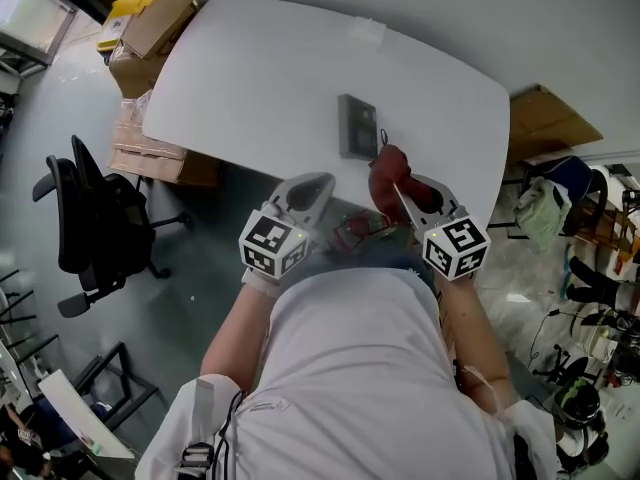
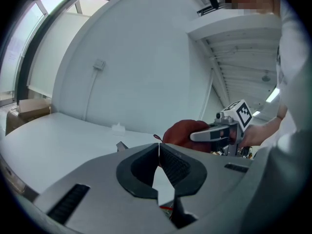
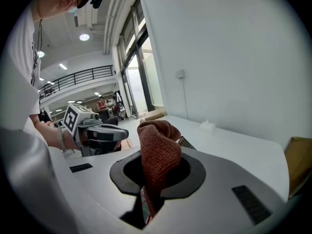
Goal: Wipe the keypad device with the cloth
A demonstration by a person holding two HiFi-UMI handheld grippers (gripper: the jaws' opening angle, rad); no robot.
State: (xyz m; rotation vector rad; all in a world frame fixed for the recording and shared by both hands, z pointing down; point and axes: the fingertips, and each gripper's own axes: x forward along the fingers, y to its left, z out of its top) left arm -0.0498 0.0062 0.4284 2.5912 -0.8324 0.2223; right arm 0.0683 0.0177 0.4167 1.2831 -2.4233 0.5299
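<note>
The grey keypad device [image 1: 358, 126] lies flat on the white table [image 1: 260, 78], right of its middle; a corner of the device [image 3: 186, 143] peeks out behind the cloth in the right gripper view. My right gripper [image 1: 400, 190] is shut on a dark red cloth [image 1: 388, 176], bunched between its jaws [image 3: 157, 152], just off the table's near edge below the keypad. The left gripper [image 1: 308, 193] hangs beside it at the near edge, shut, nothing held [image 2: 158, 155]. The cloth [image 2: 183, 133] also shows in the left gripper view.
Cardboard boxes [image 1: 140, 43] are stacked on the floor at the table's left end. A black office chair [image 1: 95, 218] stands to the left. A small white object [image 1: 366, 34] sits at the table's far edge. Clutter and bags [image 1: 560, 208] crowd the right side.
</note>
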